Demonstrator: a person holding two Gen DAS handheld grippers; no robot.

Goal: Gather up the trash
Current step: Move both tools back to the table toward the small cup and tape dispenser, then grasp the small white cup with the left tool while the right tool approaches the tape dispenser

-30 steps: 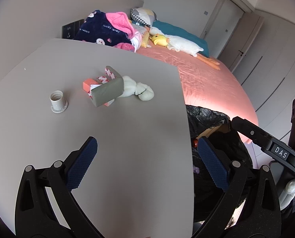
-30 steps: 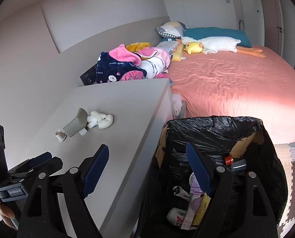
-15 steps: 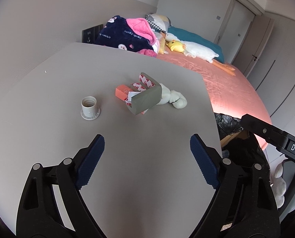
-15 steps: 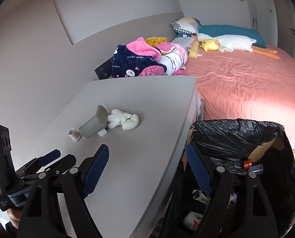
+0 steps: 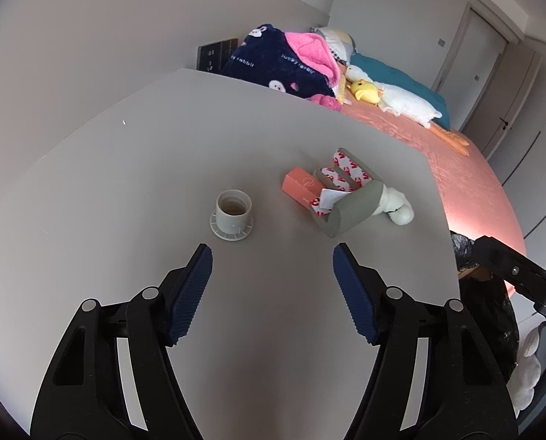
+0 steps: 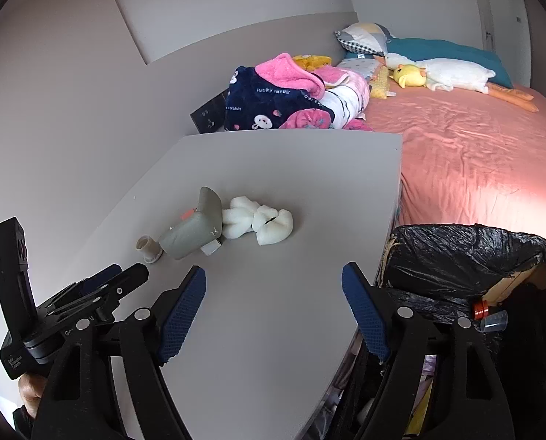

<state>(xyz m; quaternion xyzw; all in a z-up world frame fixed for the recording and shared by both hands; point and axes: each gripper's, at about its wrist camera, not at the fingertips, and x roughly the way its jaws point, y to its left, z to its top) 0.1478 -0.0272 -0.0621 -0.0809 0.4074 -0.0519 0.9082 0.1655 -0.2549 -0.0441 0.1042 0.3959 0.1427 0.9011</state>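
Left wrist view: the left gripper (image 5: 273, 278), empty and closing, approaches the cup (image 5: 233, 214) at eleven o'clock; next, straddle it.

Right wrist view: the right gripper (image 6: 274, 304), empty, narrowing slightly; bin (image 6: 467, 256) at three o'clock.

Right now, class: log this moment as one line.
phase: approach | left claw: empty, closing, over table | right claw: empty, closing | remaining: cup, boxes, white foam | bin: beside table
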